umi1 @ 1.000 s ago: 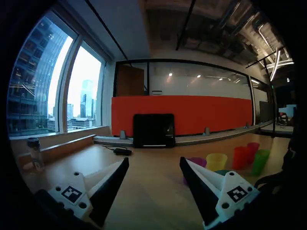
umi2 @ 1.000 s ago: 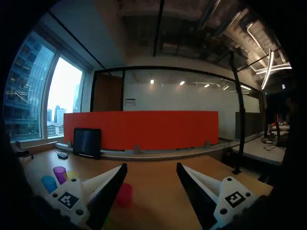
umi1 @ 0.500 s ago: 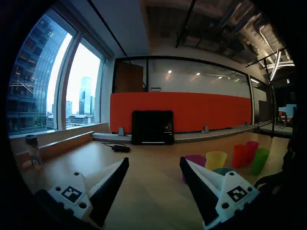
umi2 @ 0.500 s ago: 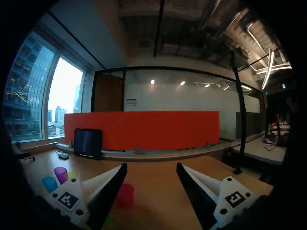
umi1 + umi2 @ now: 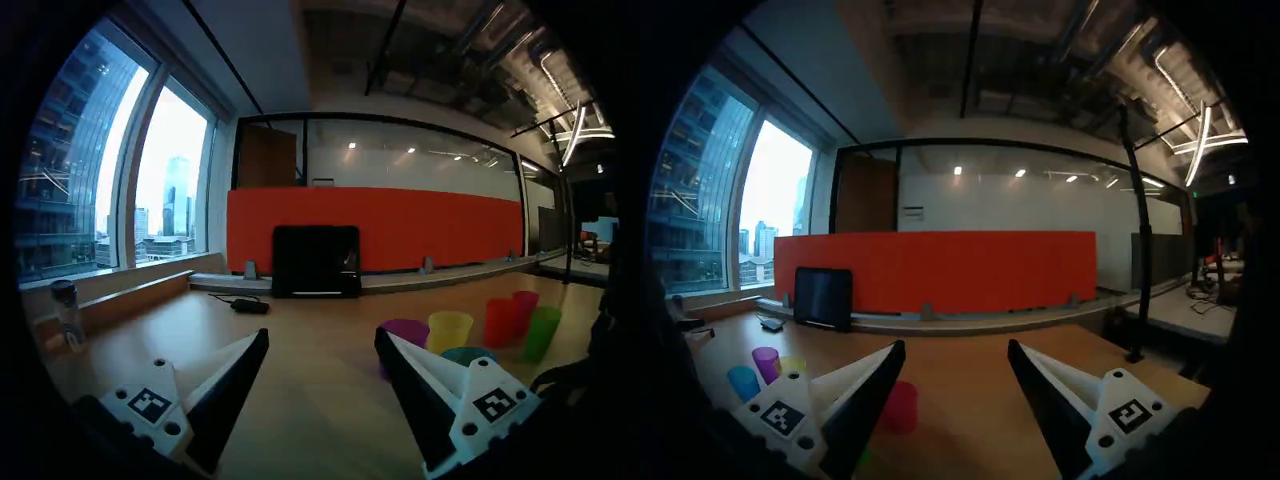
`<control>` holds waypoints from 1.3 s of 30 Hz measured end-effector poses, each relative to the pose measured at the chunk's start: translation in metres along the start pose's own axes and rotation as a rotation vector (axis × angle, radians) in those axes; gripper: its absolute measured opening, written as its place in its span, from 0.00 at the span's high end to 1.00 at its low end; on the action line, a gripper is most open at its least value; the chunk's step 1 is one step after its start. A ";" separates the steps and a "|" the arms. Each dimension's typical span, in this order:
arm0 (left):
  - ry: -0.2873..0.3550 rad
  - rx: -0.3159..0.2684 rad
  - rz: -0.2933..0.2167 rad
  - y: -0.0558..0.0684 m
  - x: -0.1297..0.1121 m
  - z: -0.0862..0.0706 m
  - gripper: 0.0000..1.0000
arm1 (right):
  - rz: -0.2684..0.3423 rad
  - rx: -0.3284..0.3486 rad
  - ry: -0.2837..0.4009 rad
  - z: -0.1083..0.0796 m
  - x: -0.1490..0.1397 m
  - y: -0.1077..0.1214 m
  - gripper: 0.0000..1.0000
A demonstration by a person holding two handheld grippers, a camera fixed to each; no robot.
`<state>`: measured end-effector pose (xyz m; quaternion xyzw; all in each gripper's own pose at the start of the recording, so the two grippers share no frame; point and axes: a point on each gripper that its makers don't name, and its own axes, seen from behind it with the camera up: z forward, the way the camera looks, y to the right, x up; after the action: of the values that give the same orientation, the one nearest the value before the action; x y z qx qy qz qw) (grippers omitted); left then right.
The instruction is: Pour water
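In the left gripper view, several coloured plastic cups stand on the wooden table to the right: purple (image 5: 402, 330), yellow (image 5: 450, 331), red (image 5: 502, 321), pink (image 5: 526, 307), green (image 5: 542, 331) and a teal one (image 5: 464, 354) behind my right finger. A small water bottle (image 5: 68, 313) stands far left by the window ledge. My left gripper (image 5: 322, 346) is open and empty above the table. In the right gripper view, my right gripper (image 5: 957, 354) is open and empty; blue (image 5: 743, 382), purple (image 5: 766, 363), yellow (image 5: 790, 366) and pink (image 5: 900, 406) cups sit low on the left.
A black tablet (image 5: 315, 261) leans against the red partition (image 5: 448, 228) at the table's back, with a small black device (image 5: 250, 306) and cable beside it. Large windows (image 5: 76, 176) run along the left. A black pole (image 5: 1142, 264) rises at the right table edge.
The left gripper view has tilted slightly downward, so the tablet, partition and cups sit a little higher in frame. The right gripper view is nearly unchanged.
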<state>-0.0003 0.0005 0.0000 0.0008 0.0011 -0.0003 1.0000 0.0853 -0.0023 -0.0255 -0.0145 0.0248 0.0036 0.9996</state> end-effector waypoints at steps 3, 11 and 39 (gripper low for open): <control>-0.002 -0.001 0.001 0.000 0.000 0.000 0.01 | -0.008 0.004 0.000 0.000 -0.001 0.000 0.01; -0.002 -0.001 0.001 -0.001 0.000 0.000 0.01 | -0.034 0.030 0.014 0.001 -0.002 -0.003 0.01; -0.002 -0.001 0.001 -0.001 0.000 0.000 0.01 | 0.011 0.053 0.018 0.015 -0.052 -0.003 0.01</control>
<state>0.0000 0.0000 0.0004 0.0004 0.0000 0.0002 1.0000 0.0343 -0.0055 -0.0081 0.0122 0.0337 0.0082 0.9993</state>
